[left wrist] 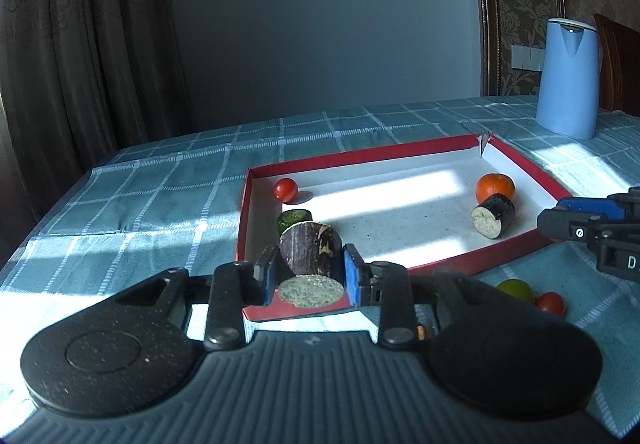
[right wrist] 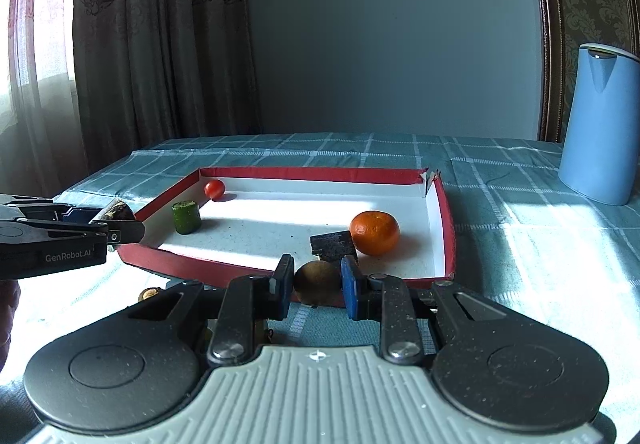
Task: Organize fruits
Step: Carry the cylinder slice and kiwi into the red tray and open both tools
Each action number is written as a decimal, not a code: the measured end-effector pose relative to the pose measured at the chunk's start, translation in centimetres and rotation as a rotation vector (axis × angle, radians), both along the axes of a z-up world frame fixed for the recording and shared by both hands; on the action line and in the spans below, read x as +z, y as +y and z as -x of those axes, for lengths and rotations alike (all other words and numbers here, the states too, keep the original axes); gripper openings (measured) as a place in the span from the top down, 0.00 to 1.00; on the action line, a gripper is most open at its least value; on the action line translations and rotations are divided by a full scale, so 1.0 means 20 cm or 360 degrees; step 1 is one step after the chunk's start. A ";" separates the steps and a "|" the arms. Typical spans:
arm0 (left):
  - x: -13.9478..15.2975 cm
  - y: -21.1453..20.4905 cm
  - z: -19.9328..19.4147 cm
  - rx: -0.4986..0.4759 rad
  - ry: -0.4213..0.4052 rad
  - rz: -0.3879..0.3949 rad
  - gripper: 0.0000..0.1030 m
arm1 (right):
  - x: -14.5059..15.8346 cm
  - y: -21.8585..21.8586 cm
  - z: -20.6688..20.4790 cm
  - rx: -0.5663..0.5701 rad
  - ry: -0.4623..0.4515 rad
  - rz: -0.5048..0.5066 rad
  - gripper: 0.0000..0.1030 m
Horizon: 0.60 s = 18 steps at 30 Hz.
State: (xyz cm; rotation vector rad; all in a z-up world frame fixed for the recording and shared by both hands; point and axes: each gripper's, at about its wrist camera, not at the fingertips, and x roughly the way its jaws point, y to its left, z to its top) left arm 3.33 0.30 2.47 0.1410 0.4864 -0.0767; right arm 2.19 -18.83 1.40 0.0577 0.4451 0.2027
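Both pairs of fingers are clamped on fruit: the left gripper (left wrist: 311,276) pinches a dark cane piece (left wrist: 311,250) across its round sides, pale cut face toward the camera, and the right gripper (right wrist: 316,284) squeezes a brown kiwi (right wrist: 317,282) between its blue pads. Each load hangs at the near wall of the red tray (right wrist: 288,174), the cane over the near-left corner and the kiwi just short of the near rim. Inside already lie a tomato (right wrist: 214,189) at the far left, a green chunk (right wrist: 186,217) near it, and an orange (right wrist: 375,232) touching a second cane piece (right wrist: 334,245) at the right. On the cloth (left wrist: 160,179) outside, a green fruit (left wrist: 516,288) and another tomato (left wrist: 551,303) wait (only the left view shows them). To place well, I would carry each piece clear over the rim, lower it onto bare white floor, the cane probably toward its twin and the kiwi into the open middle, and release only once it rests, since round fruit dropped from height would likely roll into its neighbours.
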 end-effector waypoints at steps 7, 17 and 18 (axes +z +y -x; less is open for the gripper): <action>-0.01 -0.06 -0.18 0.0068 0.0017 -0.0025 0.70 | 0.07 0.07 -0.22 -0.0008 -0.0008 0.0080 0.76; -0.07 -0.07 -0.40 0.0153 0.0082 -0.0048 0.70 | -0.04 0.17 -0.56 -0.0006 0.0124 0.0140 0.76; -0.07 -0.08 -0.40 0.0158 0.0077 -0.0055 0.70 | -0.04 0.17 -0.57 -0.0007 0.0129 0.0138 0.76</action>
